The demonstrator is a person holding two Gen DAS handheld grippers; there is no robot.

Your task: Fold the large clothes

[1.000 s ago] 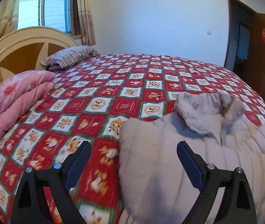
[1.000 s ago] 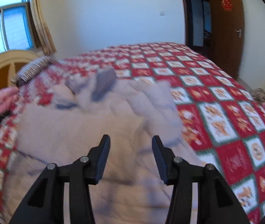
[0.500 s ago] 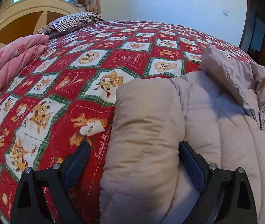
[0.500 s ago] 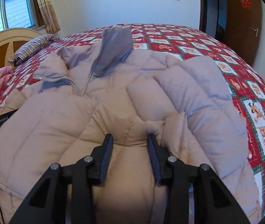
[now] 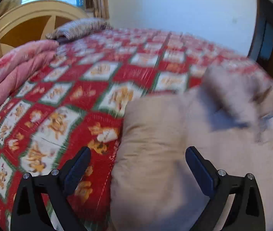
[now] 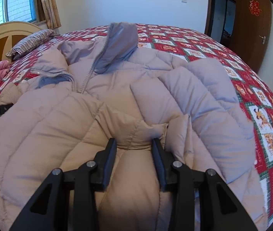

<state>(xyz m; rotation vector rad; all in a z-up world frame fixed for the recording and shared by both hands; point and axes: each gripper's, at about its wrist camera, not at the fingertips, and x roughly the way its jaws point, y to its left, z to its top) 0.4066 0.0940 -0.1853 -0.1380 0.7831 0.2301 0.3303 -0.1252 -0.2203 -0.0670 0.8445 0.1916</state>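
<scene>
Puffer jacket (image 6: 101, 104) lies spread on the bed (image 6: 267, 104) near its front edge; right gripper (image 6: 134, 148) pinches a fold for leverage, left gripper (image 5: 136, 159) gapes wide, straddling the sleeve (image 5: 151, 154) ungripped.

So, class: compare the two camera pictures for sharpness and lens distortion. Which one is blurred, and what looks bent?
Left wrist view: motion blur smears the bedspread and jacket; only the left gripper is crisp. Right wrist view: sharp, the jacket's quilting clear. Both: the fisheye bows the bed into a dome, with dark corners.
</scene>
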